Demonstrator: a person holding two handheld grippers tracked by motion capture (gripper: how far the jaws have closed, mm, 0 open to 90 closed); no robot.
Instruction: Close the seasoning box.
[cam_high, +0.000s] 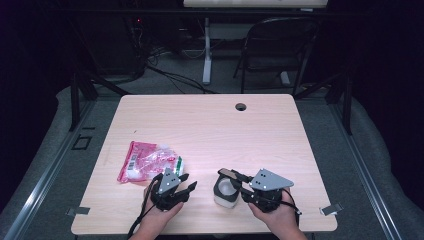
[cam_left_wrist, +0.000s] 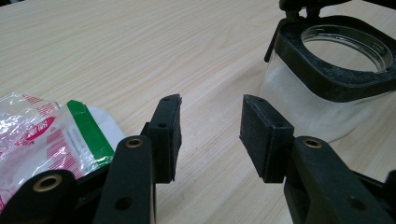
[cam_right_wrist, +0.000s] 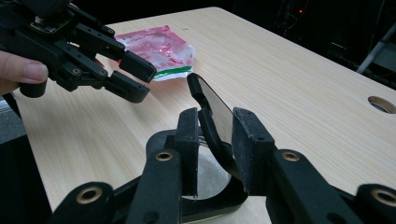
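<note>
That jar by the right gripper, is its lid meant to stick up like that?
Nothing looks broken. The jar stands upright with its hinged lid tipped up between the right gripper's jaws. The crumpled packet lies flat, nothing spilled.

- Table (cam_high: 210, 125): light wood-grain top with rounded corners, and a round cable hole (cam_high: 241, 106) near its far edge, right of centre.
- Floor (cam_high: 45, 150): grey carpet on every side of the table, with dark cables (cam_high: 170, 75) trailing across it beyond the far edge.
- Folding chair (cam_high: 277, 47): dark metal frame, standing beyond the far right corner.
- Second table: pale top (cam_high: 255, 3) at the upper edge of the high view, on a white leg (cam_high: 206, 50) with a flat foot.
- Black frame posts (cam_high: 75, 95): standing left and right of the table.
- Surroundings: dark and curtain-like on both sides; light falls mainly on the tabletop.
- Metal clips (cam_high: 77, 211): at the near corners.
</note>
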